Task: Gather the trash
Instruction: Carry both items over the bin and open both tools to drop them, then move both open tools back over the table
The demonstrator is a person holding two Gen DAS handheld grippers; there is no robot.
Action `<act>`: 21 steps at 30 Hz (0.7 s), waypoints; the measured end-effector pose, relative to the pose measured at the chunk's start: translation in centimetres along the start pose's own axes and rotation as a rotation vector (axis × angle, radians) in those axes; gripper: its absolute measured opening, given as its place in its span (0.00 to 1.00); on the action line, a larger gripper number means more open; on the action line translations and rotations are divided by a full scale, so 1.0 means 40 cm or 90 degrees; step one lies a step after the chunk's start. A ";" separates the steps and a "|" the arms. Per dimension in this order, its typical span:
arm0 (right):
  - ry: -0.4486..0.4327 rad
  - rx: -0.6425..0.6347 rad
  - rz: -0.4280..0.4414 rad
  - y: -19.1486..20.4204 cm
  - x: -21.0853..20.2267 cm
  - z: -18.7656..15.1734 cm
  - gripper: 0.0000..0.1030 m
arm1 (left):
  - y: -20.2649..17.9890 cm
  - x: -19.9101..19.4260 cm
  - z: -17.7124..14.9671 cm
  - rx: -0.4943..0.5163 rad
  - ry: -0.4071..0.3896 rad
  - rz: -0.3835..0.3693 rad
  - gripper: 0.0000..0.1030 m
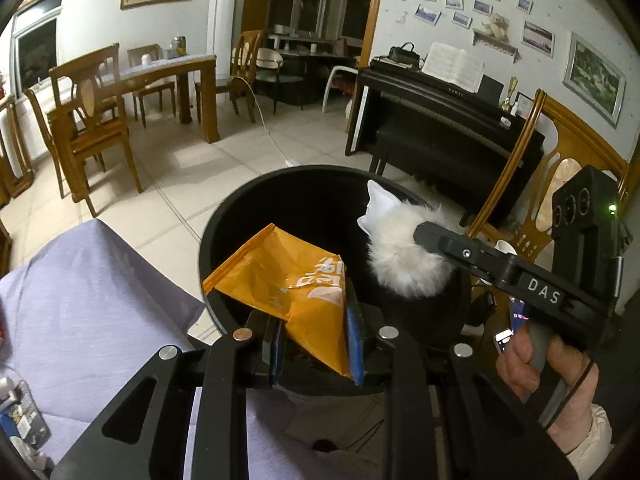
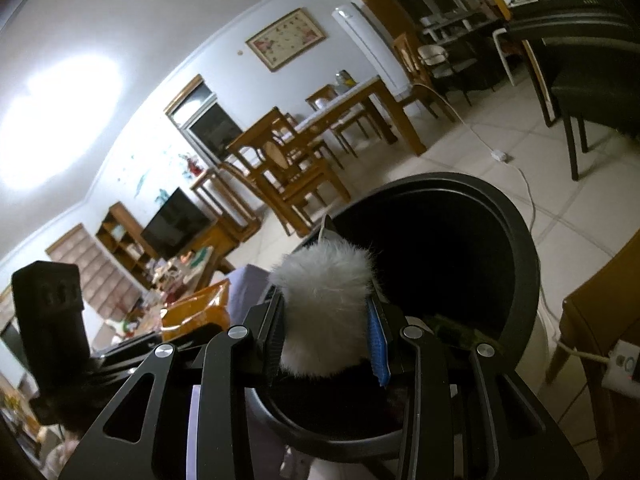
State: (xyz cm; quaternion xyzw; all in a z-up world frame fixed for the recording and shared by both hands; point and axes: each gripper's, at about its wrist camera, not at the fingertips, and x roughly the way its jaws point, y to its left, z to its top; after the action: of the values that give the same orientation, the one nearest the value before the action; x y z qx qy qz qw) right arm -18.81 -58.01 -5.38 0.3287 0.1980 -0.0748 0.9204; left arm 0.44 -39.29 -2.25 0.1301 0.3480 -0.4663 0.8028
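A black round bin [image 1: 224,216] stands open right in front of both grippers. My left gripper [image 1: 316,340] is shut on a crumpled orange snack packet [image 1: 280,276], which juts over the bin's near rim. To its right, a white fluffy piece [image 1: 404,260] with a white tag hangs over the bin mouth. In the right wrist view my right gripper [image 2: 326,332] is shut on that white fluffy piece [image 2: 324,300], above the near rim of the bin [image 2: 520,240]. The orange packet [image 2: 196,312] shows at the left there. The inside of the bin is dark.
A lilac cloth-covered surface [image 1: 100,300] lies to the left of the bin. A hand [image 1: 532,368] grips the right tool's handle. A wooden chair [image 1: 560,168] and a black piano [image 1: 440,120] stand at the right, a dining table [image 1: 160,76] far left. A power strip [image 2: 624,364] lies on the floor.
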 end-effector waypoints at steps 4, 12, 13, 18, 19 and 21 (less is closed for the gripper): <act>0.001 0.010 -0.006 0.016 -0.004 -0.011 0.43 | 0.001 0.020 0.007 -0.001 0.020 0.002 0.39; 0.000 -0.003 -0.006 0.054 -0.001 -0.015 0.51 | 0.003 -0.012 0.003 0.010 0.006 0.012 0.73; 0.001 -0.006 -0.006 0.062 -0.001 -0.016 0.51 | 0.005 -0.021 0.000 0.011 0.004 0.013 0.73; 0.007 -0.027 0.003 0.112 0.003 -0.018 0.51 | 0.040 -0.076 -0.022 0.002 -0.009 0.031 0.79; 0.010 -0.033 0.006 0.128 0.007 -0.020 0.51 | 0.054 -0.094 -0.029 -0.005 -0.015 0.038 0.80; 0.017 -0.047 0.014 0.163 0.017 -0.023 0.51 | 0.094 -0.131 -0.049 -0.022 -0.024 0.050 0.80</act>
State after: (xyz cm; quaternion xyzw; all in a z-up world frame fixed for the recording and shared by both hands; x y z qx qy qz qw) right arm -16.73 -52.39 -2.58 0.2977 0.2096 -0.0530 0.9299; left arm 1.04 -32.80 -0.56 0.1213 0.3356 -0.4305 0.8290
